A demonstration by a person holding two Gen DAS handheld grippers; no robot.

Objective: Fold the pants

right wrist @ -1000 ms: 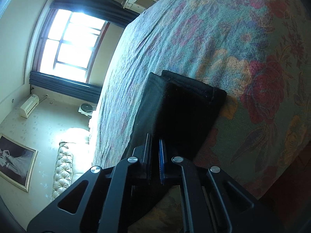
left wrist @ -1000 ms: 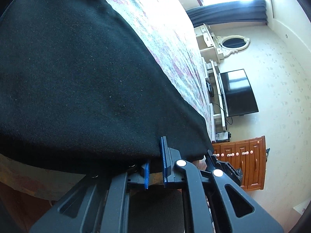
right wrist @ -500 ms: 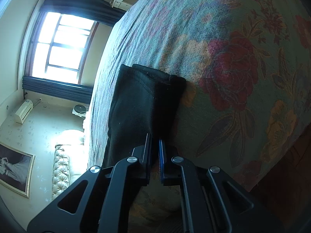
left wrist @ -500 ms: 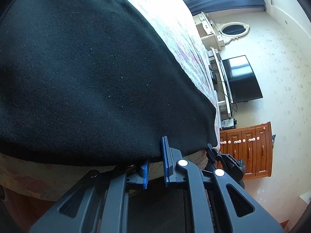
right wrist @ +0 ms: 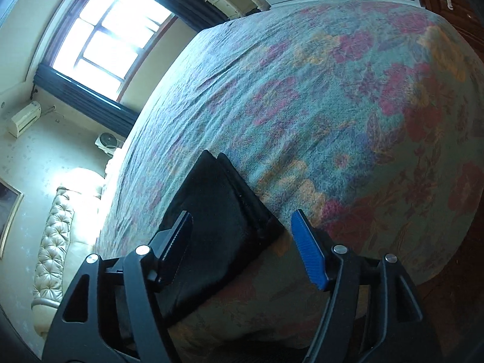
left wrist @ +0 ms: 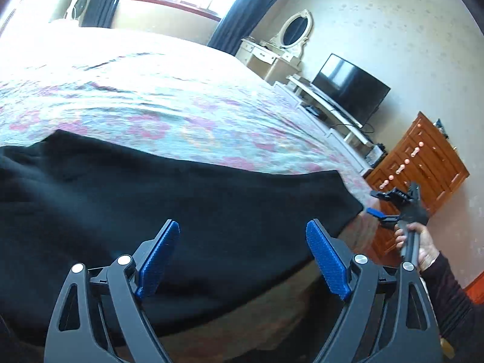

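Pants (left wrist: 187,217) hem (right wrist: 242,199) shows only past opening right tongs (right wrist: 242,243).

Plain black fabric pants (left wrist: 169,211) lie along the near edge of the bed's teal bedspread (right wrist: 332,96), which is patterned with pink, red and orange flowers. Each black plastic hand-held gripper carries ribbed blue pads (left wrist: 328,260). Farther off are dark navy curtains (left wrist: 236,9) and an orange-brown wooden dresser (left wrist: 423,163) with pale knobs.

A floral bedspread (left wrist: 187,103) covers the bed; beyond its far edge stand a television (left wrist: 351,87), a wooden dresser (left wrist: 423,163) and a vanity mirror (left wrist: 295,28).
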